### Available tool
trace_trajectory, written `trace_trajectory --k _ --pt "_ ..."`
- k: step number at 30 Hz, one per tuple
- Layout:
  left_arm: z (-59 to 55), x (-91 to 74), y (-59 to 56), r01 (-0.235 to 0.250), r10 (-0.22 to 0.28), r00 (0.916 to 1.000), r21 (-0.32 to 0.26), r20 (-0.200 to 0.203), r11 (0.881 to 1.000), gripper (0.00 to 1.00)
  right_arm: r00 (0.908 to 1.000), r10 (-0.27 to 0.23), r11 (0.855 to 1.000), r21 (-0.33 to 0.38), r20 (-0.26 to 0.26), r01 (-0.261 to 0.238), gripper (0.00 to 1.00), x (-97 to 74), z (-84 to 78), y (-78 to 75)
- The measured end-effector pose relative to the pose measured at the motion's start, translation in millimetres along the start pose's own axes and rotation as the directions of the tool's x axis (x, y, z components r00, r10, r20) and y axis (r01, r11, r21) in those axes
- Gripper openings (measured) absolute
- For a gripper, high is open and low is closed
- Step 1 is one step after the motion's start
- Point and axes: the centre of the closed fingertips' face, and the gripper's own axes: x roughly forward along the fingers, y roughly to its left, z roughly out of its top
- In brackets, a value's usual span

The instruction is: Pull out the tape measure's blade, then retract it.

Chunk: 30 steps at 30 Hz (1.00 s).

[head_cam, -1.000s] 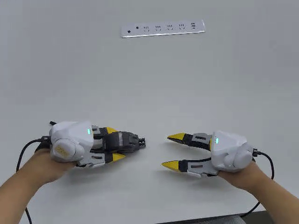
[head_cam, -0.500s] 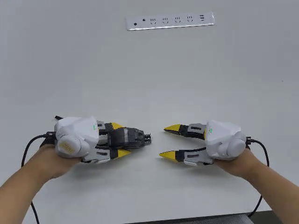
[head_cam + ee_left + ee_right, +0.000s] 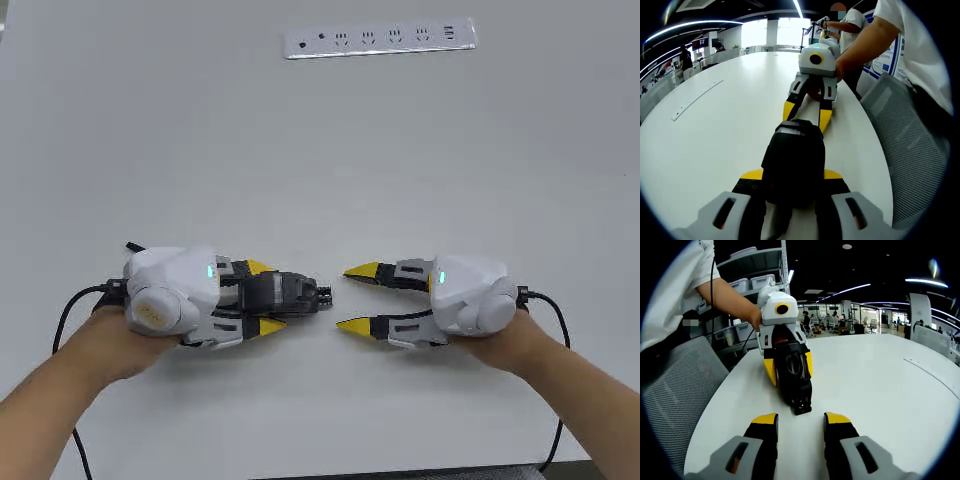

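My left tool [image 3: 268, 296], clamped on the one black tape measure [image 3: 292, 292], hides much of its case, while my right tool [image 3: 347, 298] faces its tip, jaws apart.

big white table [image 3: 200, 140], power strip [image 3: 381, 38] up at 12 o'clock. mesh chair [image 3: 675, 390] at 9 o'clock in the right gripper view, strip lights [image 3: 925, 281] overhead.

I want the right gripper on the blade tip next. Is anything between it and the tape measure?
Nothing visible. Only bare table lies between the open right gripper and the front end of the tape measure, which the left gripper holds clamped. The power strip lies far off at the table's back.
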Motion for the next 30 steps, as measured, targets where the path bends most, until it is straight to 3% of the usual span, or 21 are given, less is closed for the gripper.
trace_trajectory --k 17,30 --pt "-0.1 0.0 -1.1 0.001 -0.001 1.0000 0.000 0.001 1.000 0.34 0.9998 0.022 0.998 -0.060 -0.003 -0.022 0.28 13.0 1.3 -2.2" --pt "0.3 -0.5 -1.4 0.000 0.000 1.0000 0.000 0.003 1.000 0.34 0.9995 0.032 0.996 -0.082 0.003 -0.031 0.15 17.5 2.9 0.0"
